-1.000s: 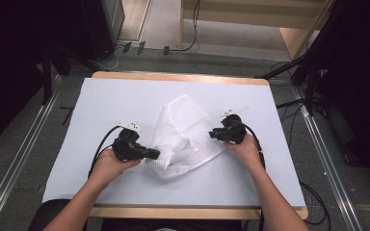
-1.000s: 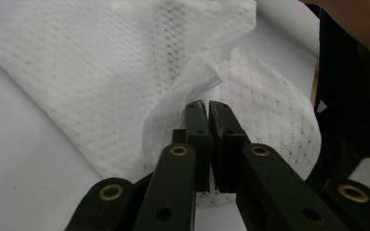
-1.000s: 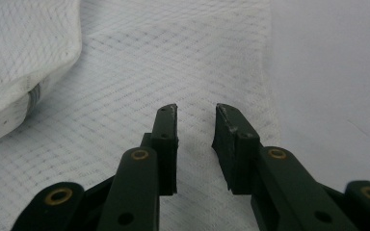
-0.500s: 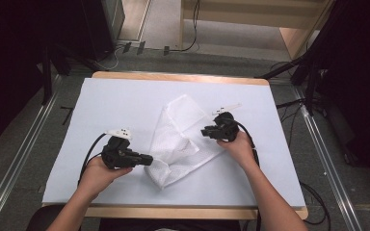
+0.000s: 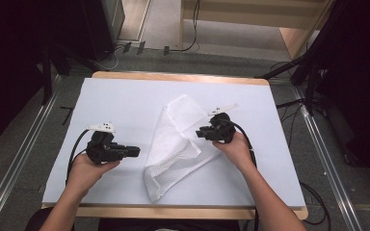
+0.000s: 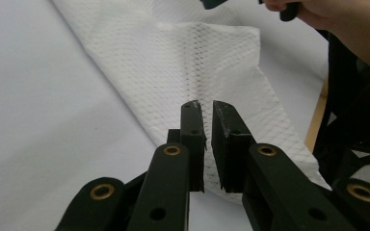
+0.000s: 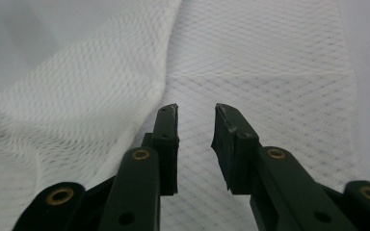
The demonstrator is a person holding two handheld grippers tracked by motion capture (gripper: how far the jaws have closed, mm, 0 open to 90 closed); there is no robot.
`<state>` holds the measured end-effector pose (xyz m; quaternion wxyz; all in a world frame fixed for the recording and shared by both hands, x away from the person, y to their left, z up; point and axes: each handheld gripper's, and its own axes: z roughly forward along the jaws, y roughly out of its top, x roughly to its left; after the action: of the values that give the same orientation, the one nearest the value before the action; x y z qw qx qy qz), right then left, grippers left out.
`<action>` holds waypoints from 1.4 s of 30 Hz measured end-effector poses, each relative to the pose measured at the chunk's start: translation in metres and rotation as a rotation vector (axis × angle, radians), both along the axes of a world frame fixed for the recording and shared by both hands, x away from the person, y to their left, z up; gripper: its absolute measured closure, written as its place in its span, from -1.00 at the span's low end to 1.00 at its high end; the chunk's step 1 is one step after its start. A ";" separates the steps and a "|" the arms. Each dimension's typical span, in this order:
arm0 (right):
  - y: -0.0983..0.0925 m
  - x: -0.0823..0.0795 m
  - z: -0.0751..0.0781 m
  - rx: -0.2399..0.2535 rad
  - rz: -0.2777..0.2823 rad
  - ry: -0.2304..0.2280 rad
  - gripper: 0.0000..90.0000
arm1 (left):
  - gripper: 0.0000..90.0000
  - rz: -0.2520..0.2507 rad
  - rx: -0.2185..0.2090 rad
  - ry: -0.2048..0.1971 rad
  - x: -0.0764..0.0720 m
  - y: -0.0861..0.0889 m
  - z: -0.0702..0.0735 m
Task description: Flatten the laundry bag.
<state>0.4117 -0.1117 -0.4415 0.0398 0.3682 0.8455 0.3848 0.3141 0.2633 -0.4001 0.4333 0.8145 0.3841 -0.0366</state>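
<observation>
White mesh bag (image 5: 176, 144) lying crumpled at the middle of the white-covered table (image 5: 125, 101). Left gripper (image 5: 134, 151) just beside it, jaws nearly closed, holding nothing. Right gripper (image 5: 200, 132) over it, jaws parted, empty. Likely light, limp, best pinched at an edge or fold.

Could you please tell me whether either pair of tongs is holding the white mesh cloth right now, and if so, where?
Nothing is held. Both the left tongs and the right tongs have empty gaps above the mesh cloth.
</observation>
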 end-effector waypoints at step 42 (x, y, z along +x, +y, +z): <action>0.029 -0.055 0.010 0.046 0.127 0.082 0.97 | 0.02 0.169 0.085 -0.013 0.033 0.035 -0.021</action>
<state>0.3571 -0.0825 -0.4315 -0.0278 0.3302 0.8590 0.3903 0.3474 0.2983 -0.4212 0.4025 0.7969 0.4499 0.0219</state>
